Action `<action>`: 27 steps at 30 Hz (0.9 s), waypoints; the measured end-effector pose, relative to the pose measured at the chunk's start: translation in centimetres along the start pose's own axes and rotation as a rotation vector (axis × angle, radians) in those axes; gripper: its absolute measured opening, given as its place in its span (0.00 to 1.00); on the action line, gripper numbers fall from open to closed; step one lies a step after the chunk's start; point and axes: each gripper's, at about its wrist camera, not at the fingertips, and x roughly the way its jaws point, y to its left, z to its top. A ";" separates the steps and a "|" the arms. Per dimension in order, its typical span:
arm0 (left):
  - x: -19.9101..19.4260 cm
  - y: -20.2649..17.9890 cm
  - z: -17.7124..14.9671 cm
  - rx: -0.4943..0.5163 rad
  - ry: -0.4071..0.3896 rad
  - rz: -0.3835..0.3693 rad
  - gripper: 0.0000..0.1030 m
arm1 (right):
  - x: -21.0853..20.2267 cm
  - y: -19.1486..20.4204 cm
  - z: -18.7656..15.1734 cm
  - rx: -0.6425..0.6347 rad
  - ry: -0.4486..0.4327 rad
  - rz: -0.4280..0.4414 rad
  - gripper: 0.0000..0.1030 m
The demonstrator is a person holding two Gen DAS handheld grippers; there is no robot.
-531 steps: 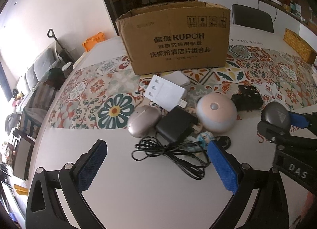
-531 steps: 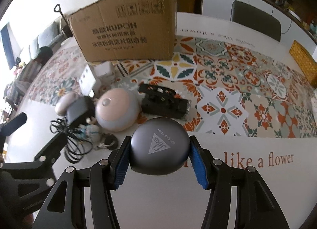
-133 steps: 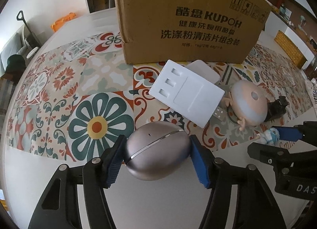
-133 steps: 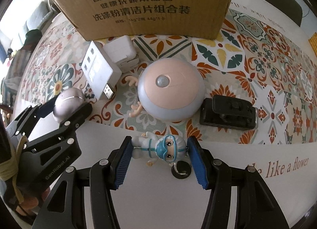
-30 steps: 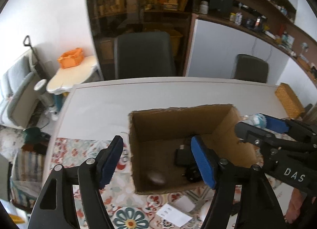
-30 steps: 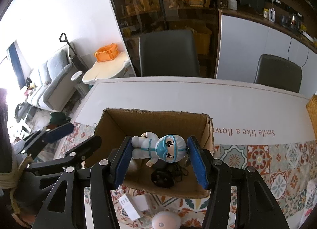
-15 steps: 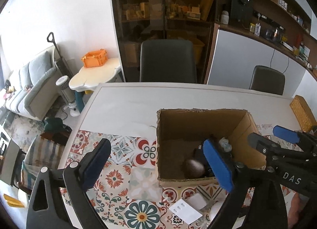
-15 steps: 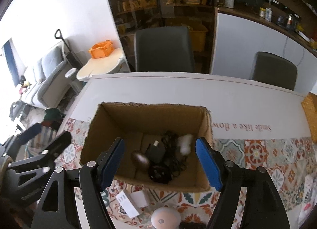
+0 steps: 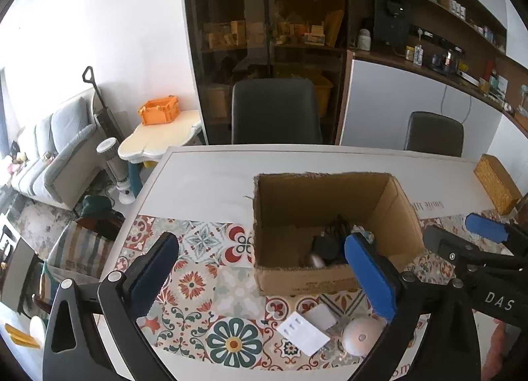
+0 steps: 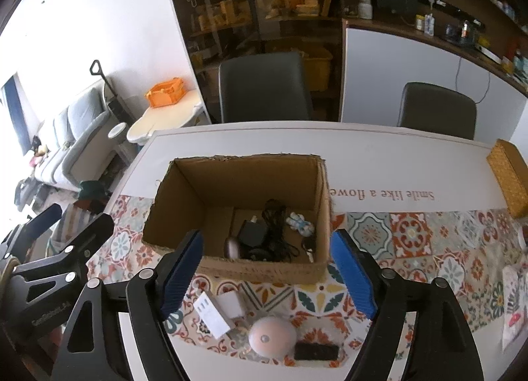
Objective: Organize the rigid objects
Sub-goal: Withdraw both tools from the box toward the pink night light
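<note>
An open cardboard box (image 10: 184, 196) stands on the patterned table; it also shows in the left wrist view (image 9: 330, 278). Inside lie a metallic egg-shaped case (image 10: 231, 246), a black charger with its cable (image 10: 253, 232), a small doll in a white suit (image 10: 299, 223) and a dark round item (image 10: 308, 244). My right gripper (image 10: 267, 273) is open and empty, high above the box's near wall. My left gripper (image 9: 260, 269) is open and empty, high above the table left of the box. In front of the box lie a white power strip (image 10: 213, 315), a white adapter (image 10: 231, 304), a pink dome (image 10: 272, 336) and a black block (image 10: 316, 352).
A wicker basket (image 10: 510, 176) stands at the table's far right. Two dark chairs (image 10: 264, 87) stand behind the table. A sofa (image 9: 56, 146) and a small white side table with an orange crate (image 9: 158, 112) are at the left.
Both grippers have pulled back and risen from the box. The doll, dropped from the right gripper a second ago, now lies inside the box.
</note>
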 end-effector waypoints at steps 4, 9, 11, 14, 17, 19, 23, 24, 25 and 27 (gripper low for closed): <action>-0.9 -0.7 -1.2 -0.009 0.006 -0.031 1.00 | -1.1 -0.4 -1.4 0.000 -0.013 0.008 0.79; -1.3 -1.3 -2.4 -0.023 0.032 -0.051 1.00 | -1.7 -1.3 -3.1 0.024 -0.003 0.002 0.79; -1.3 -1.6 -2.9 -0.023 0.049 -0.057 1.00 | -1.8 -1.7 -3.7 0.038 0.004 0.000 0.79; -1.3 -2.1 -3.9 -0.010 0.059 -0.045 1.00 | -1.9 -2.3 -4.7 0.053 0.016 -0.003 0.79; -1.1 -2.6 -4.7 0.007 0.072 -0.035 1.00 | -1.9 -2.7 -5.7 0.054 0.026 -0.017 0.80; -0.9 -2.9 -5.4 0.016 0.079 -0.027 1.00 | -1.8 -3.0 -6.4 0.056 0.037 -0.026 0.80; -0.3 -3.4 -6.8 0.025 0.107 -0.007 1.00 | -1.2 -3.6 -7.8 0.052 0.070 -0.040 0.80; -0.1 -3.5 -7.2 0.029 0.119 -0.008 1.00 | -1.0 -3.7 -8.1 0.053 0.079 -0.046 0.80; 0.2 -3.6 -7.6 0.026 0.135 -0.008 1.00 | -0.9 -3.8 -8.4 0.052 0.084 -0.050 0.80; 0.5 -3.5 -8.1 0.020 0.152 -0.015 1.00 | -0.5 -4.0 -9.1 0.057 0.107 -0.047 0.80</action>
